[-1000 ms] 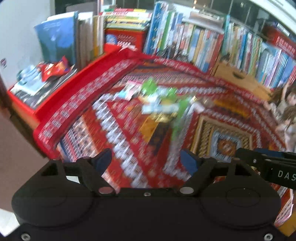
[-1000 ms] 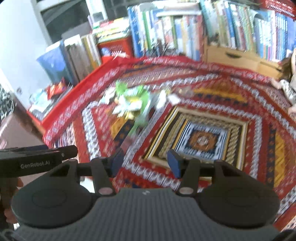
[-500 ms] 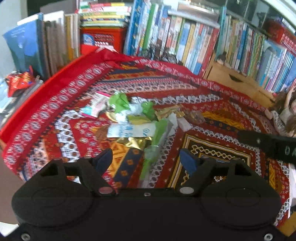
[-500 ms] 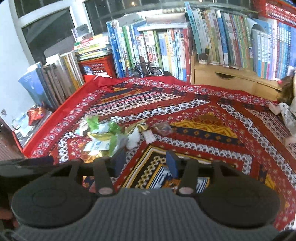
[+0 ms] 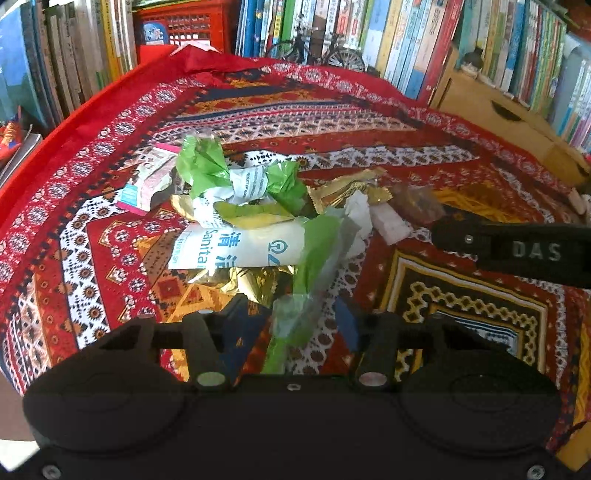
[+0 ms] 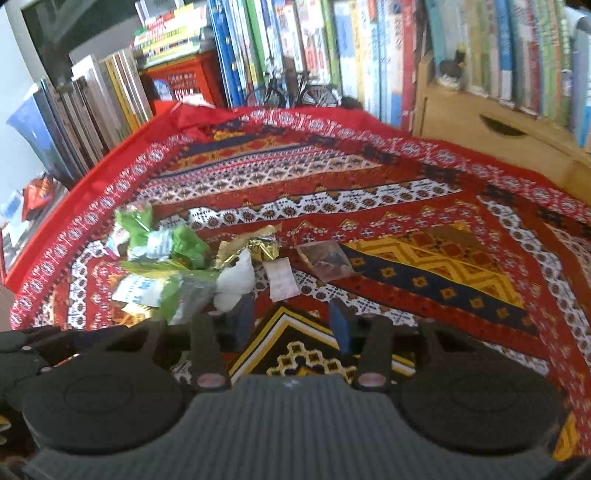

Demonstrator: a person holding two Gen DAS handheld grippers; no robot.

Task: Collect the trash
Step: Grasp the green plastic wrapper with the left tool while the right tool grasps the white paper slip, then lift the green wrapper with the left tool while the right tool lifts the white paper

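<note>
Two grippers over patterned red cloth (image 5: 110, 236) edged by books (image 5: 406, 37). Heaped at cloth's left-centre: trash pile (image 5: 258, 221) with white sachet (image 5: 236, 247), green-and-clear wrapper (image 5: 314, 273). Left gripper (image 5: 291, 325) closing, wrapper's tail between jaws, not yet pinched. Right gripper (image 6: 291, 317) closing on nothing, just beside white paper wad (image 6: 236, 280).

The cloth (image 5: 369, 122) is red with bands of white, navy, orange and yellow diamond and zigzag patterns. On it lie green wrappers (image 5: 201, 166), a white sachet (image 5: 236, 249) with blue print, gold foil (image 5: 255, 282), a pink and white packet (image 5: 147, 181) and a white tissue (image 6: 236, 280). The crate (image 5: 184, 26) is red. The books (image 5: 388, 33) are mostly blue, green and white. The box (image 6: 491, 129) is pale wood.
</note>
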